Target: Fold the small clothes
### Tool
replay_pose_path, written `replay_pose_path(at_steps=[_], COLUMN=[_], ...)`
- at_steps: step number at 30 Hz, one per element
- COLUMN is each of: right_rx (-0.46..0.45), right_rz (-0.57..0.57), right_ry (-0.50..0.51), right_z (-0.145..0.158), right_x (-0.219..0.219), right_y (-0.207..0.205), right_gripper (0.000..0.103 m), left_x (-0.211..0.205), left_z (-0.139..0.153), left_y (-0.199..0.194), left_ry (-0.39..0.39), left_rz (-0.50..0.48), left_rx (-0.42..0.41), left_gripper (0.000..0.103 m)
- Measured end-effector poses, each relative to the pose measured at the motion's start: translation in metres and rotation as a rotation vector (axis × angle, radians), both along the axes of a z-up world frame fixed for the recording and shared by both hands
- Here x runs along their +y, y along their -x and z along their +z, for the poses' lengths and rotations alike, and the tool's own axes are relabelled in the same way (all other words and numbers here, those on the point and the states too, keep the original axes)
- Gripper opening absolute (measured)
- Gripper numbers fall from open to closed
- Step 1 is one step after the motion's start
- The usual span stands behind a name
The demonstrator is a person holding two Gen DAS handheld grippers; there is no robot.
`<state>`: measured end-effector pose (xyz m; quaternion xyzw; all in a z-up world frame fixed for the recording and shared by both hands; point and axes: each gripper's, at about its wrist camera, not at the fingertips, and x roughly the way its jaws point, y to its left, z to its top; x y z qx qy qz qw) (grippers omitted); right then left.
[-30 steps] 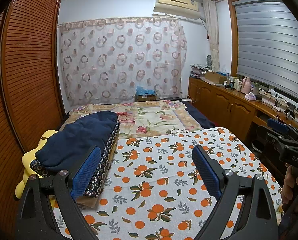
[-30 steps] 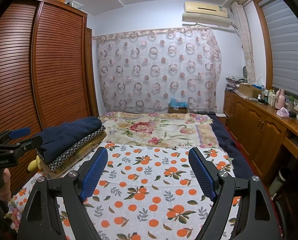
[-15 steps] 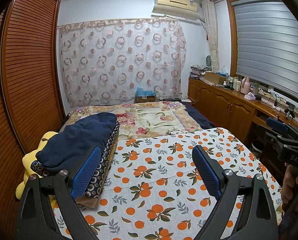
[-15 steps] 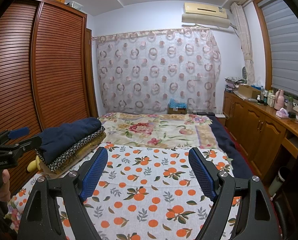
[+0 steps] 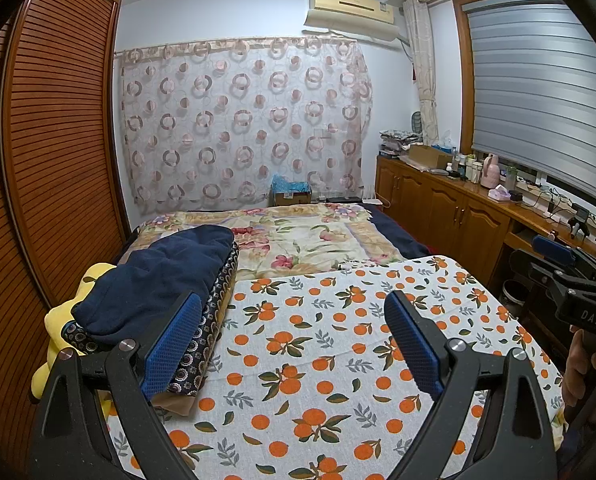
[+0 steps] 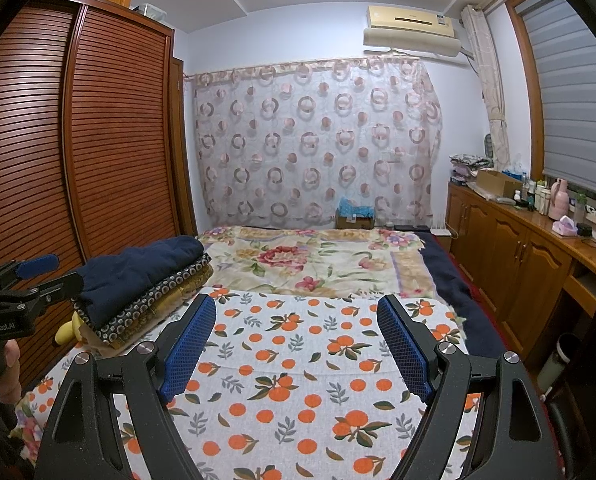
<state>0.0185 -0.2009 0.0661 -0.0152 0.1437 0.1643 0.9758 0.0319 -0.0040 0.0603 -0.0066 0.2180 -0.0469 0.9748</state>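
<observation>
Two handheld grippers point forward over a bed in a bedroom. The left gripper (image 5: 294, 344) has its two blue-padded fingers spread wide apart, with nothing between them. The right gripper (image 6: 298, 344) is the same: fingers wide apart, holding nothing. Both hover above a white cloth printed with oranges and green leaves (image 5: 338, 360), which lies flat and smooth across the near part of the bed.

The small clothes sit in a folded stack (image 5: 158, 284) at the left edge of the orange-print cloth, just beside the left gripper's left finger. The top piece is a thick navy blue garment (image 6: 138, 268), folded into a soft, rounded slab. Under it lies a dark fabric dotted with small pale rings (image 6: 158, 300), and under that a mustard-brown patterned layer (image 6: 170, 300). The edges line up fairly neatly. A yellow soft item (image 5: 64, 320) pokes out from beneath the stack on its left side; what it is cannot be made out.

Beyond the cloth, a floral blanket (image 5: 298, 236) in cream, pink and green covers the far part of the bed. A slatted wooden wardrobe (image 6: 118, 140) stands along the left. A sheer curtain with circle patterns (image 5: 238, 120) hangs on the far wall, and wooden cabinets (image 6: 518, 248) run along the right under a window blind.
</observation>
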Motion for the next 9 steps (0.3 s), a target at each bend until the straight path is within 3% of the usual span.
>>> replay_pose_path(at_steps=[9], right_rx=[-0.001], right_rz=[0.000], right_ry=[0.000], right_z=[-0.0011], right_x=[-0.0013], right_y=[0.0000], right_gripper=[0.084], left_x=[-0.0006], left_z=[-0.0011], left_y=[0.0001], left_ry=[-0.001], left_rz=[0.001], left_rx=[0.000], left_gripper=[0.093])
